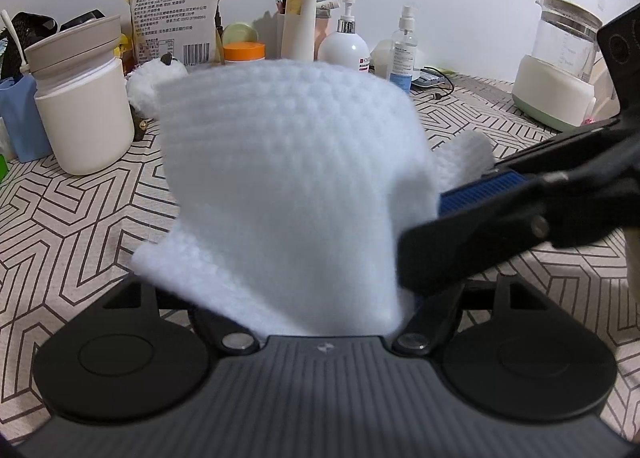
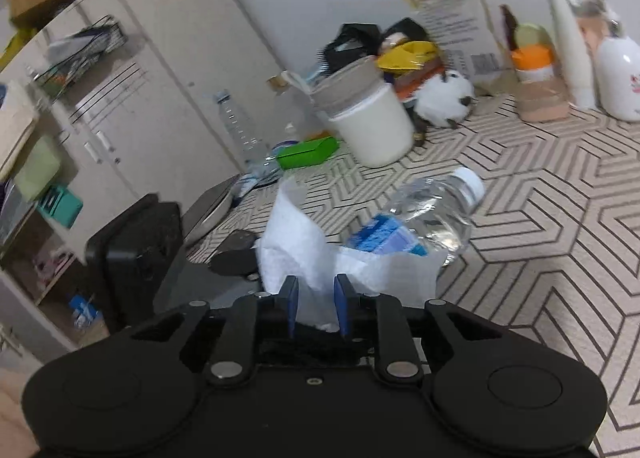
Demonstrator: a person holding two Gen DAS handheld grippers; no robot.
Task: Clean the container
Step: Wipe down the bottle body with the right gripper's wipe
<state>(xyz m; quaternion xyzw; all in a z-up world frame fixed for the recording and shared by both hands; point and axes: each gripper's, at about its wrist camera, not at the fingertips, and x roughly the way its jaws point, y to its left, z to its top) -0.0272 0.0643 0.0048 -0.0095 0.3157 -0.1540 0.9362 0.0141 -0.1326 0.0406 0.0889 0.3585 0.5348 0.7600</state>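
Right gripper (image 2: 316,298): nearest the right wrist camera; its two blue pads stand a narrow gap apart, with a fold of the white cloth (image 2: 320,258) between them. Whether the pads press on the cloth cannot be told.

White cloth: draped over the lower part of the bottle, it rises in a peak to the left of the label. In the left wrist view it fills the middle of the picture and hides what lies behind it.

Left gripper (image 1: 304,290): its fingers are hidden behind the cloth, so the state of its jaws cannot be read; only the black body and linkages show.

Water bottle (image 2: 432,213): clear plastic with a white cap and a blue label, tilted, cap pointing up and to the right, just beyond the right gripper's pads and above the patterned tablecloth (image 2: 540,217).

Cream jar (image 2: 372,129): farther back, upright on the tablecloth, with a grey-beige lid.

Back row: a printed food pouch (image 1: 176,5) and a white pump bottle (image 1: 347,43) against the wall.
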